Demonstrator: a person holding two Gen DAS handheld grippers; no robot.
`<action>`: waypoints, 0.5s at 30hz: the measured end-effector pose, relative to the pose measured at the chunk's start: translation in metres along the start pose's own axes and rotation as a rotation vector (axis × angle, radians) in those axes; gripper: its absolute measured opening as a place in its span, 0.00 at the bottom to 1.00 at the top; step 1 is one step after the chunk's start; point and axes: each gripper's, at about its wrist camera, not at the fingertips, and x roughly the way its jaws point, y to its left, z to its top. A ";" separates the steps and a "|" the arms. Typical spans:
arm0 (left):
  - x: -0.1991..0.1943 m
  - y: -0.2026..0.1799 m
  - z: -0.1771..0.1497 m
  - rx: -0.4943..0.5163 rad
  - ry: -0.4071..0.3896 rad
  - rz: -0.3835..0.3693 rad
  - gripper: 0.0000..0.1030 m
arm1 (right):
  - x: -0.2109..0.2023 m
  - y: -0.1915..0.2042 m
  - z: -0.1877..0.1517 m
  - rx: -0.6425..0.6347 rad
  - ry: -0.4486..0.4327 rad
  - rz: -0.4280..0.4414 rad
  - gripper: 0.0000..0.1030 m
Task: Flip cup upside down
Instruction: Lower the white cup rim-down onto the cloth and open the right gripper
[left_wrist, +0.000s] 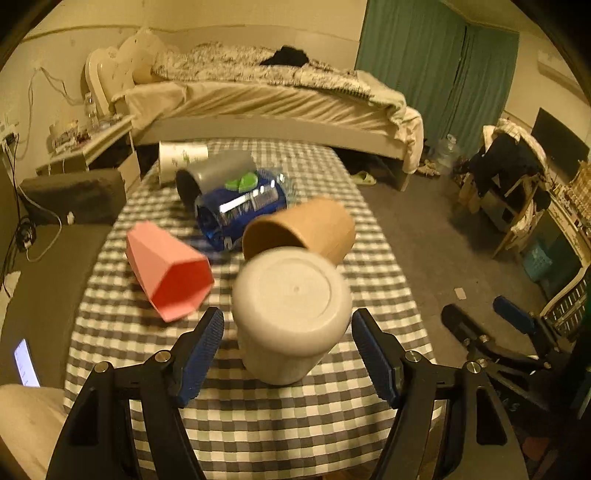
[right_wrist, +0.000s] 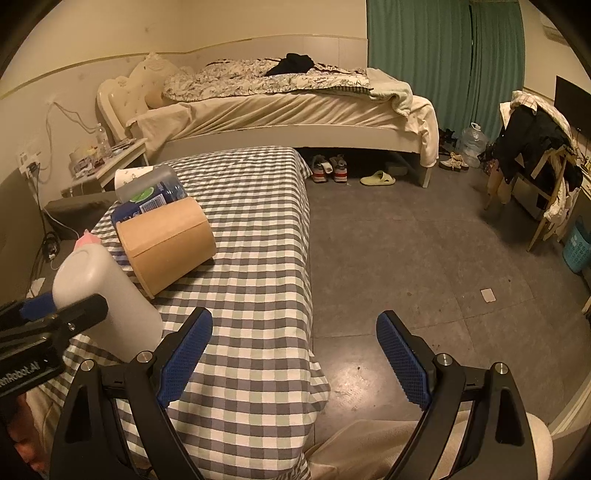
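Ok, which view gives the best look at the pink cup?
The left wrist view: the pink cup lies on its side on the checked tablecloth, faceted body and open mouth fully visible. The right wrist view shows only a pink sliver behind the white cup.

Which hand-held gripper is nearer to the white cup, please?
Left. The left hand-held gripper is open, its fingers flanking the upside-down white cup. The right hand-held gripper is open over the tablecloth's edge, off to the cup's right.
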 end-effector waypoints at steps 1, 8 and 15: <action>-0.007 0.000 0.003 0.005 -0.019 0.000 0.73 | -0.002 0.000 0.000 0.000 -0.005 -0.001 0.88; -0.053 0.007 0.019 -0.001 -0.147 -0.003 0.73 | -0.027 0.004 0.001 0.012 -0.046 -0.008 0.88; -0.090 0.017 0.015 0.028 -0.244 0.038 0.73 | -0.066 0.018 0.001 0.013 -0.107 0.024 0.88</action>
